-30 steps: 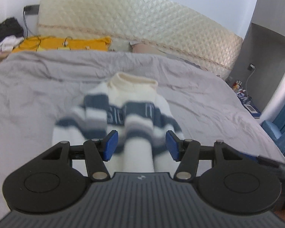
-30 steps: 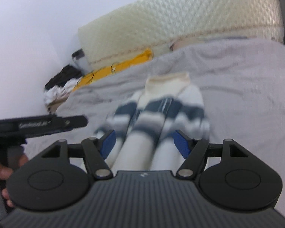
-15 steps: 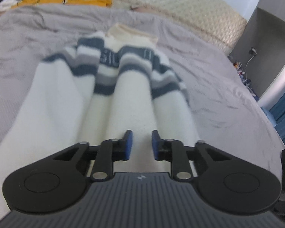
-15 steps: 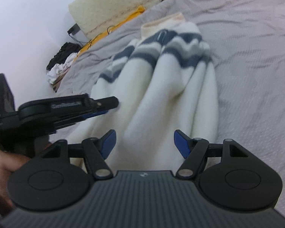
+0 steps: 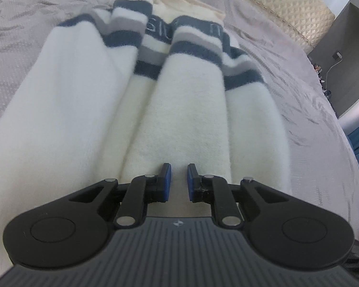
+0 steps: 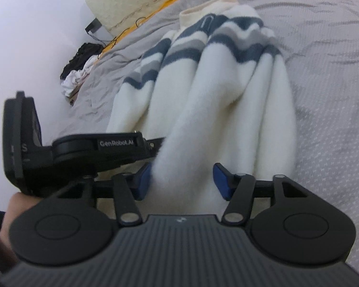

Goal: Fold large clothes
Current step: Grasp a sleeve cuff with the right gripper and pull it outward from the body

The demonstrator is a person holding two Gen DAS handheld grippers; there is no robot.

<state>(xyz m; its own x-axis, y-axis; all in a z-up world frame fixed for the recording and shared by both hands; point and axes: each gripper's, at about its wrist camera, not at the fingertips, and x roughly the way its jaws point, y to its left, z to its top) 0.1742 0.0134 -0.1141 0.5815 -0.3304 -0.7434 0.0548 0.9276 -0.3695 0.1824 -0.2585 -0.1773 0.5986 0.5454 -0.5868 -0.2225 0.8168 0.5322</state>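
The left tongs have just closed, pinching the near hem of the fluffy white jumper with blue and grey stripes, which lies on the grey bed ahead. The right tongs are closing around a thick fold, perhaps to lift both corners for folding. "GenRobot.AI" is printed on the left tongs; the chest letters are too blurry to read.

The sweater was fluffy white with navy and grey stripes across the chest and sleeves, plus a cream collar. It lay on a pale grey bedspread with a tiny dotted weave. The headboard was a beige diamond quilt. Both grippers were black with blue finger pads, and something bright yellow sat near the headboard.
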